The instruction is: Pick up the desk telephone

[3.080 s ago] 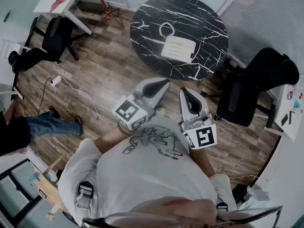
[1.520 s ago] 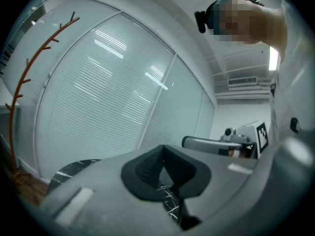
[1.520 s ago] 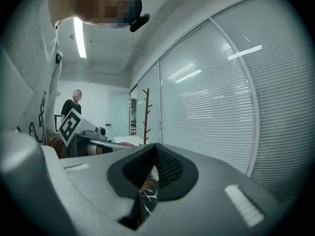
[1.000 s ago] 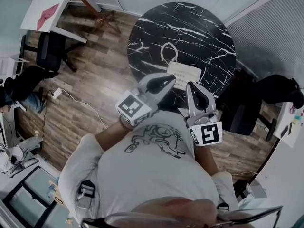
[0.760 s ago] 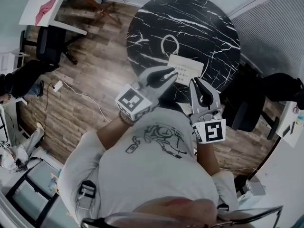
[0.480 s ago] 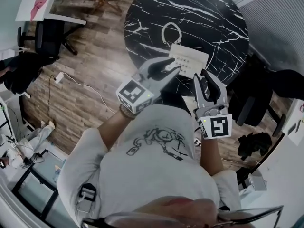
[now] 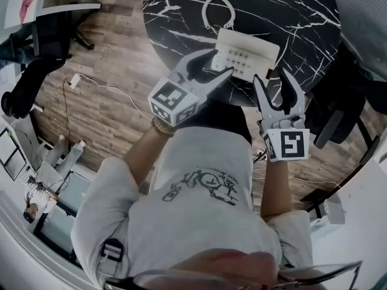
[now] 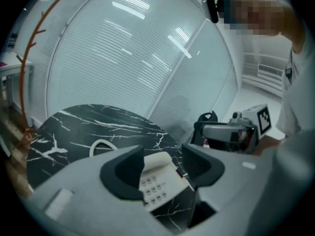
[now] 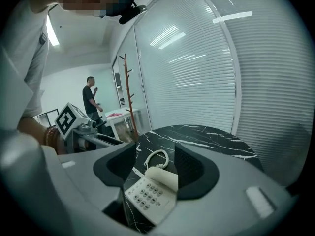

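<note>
Hovering w/ jaws apart, just been opening, nothing gripped: L grey two-jaw gripper (image 7: pixel 221 61) & R grey two-jaw gripper (image 7: pixel 271 76). Just beyond, cream push-button desk telephone (image 7: pixel 245 56) lies on round black white-veined marble table (image 7: pixel 296 17), w/ white coiled cord (image 7: pixel 217 11) behind it.

My left gripper (image 7: pixel 217 63), jaws just opening, covers the near left corner of the telephone (image 7: pixel 248 53) in the head view. I cannot tell whether that corner sits between my tips, touches one, or lies below them. In the left gripper view my left jaw hides one side of the telephone. My right gripper (image 7: pixel 273 77), jaws also just opening with nothing between them, hides the handset's right end in its own view. The key labels are too small to read. The table (image 7: pixel 181 5) is cut off at its far edge by the picture's top, and my grippers and body cover its near edge. Where the coiled cord (image 7: pixel 204 12) joins the telephone is hidden.
</note>
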